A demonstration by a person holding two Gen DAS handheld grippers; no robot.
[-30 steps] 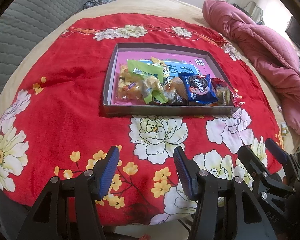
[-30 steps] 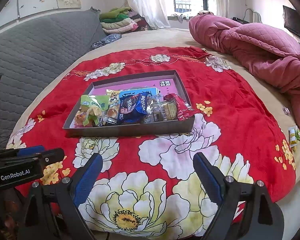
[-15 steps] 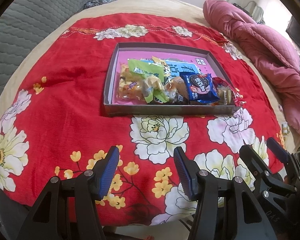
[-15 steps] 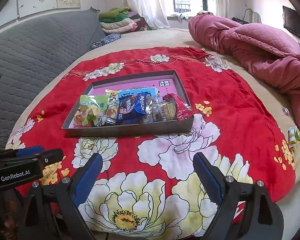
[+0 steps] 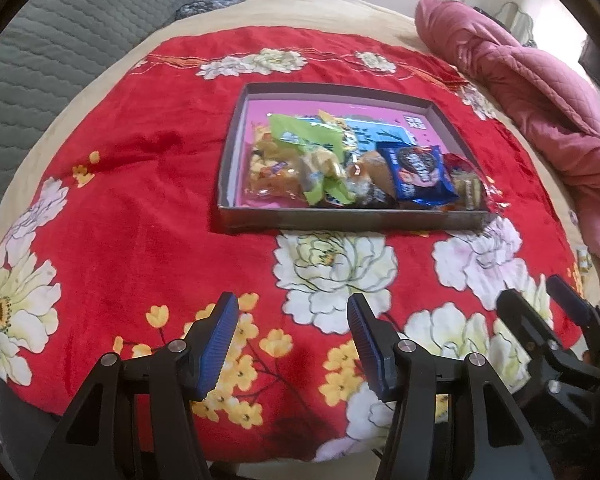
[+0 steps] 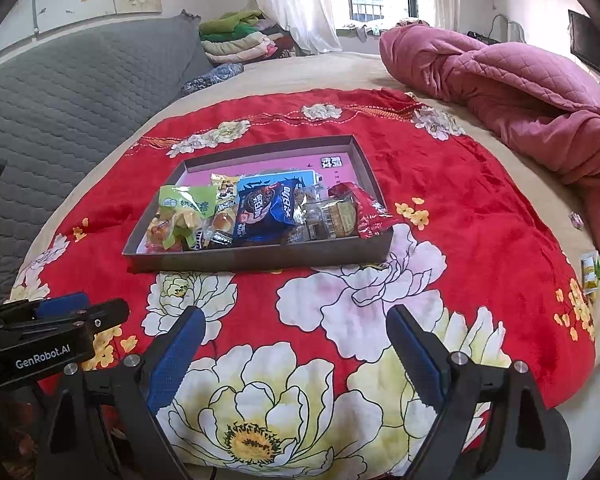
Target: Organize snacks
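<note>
Nearest: left gripper and right gripper, fingers spread wide, holding nothing, short of the shallow grey cardboard tray. On the tray's near half: heaped snack packets (blue biscuit pack topmost). Stage: fits snacks gathered or awaiting sorting. Right view alone shows small yellow-green packets well right of the tray.
</note>
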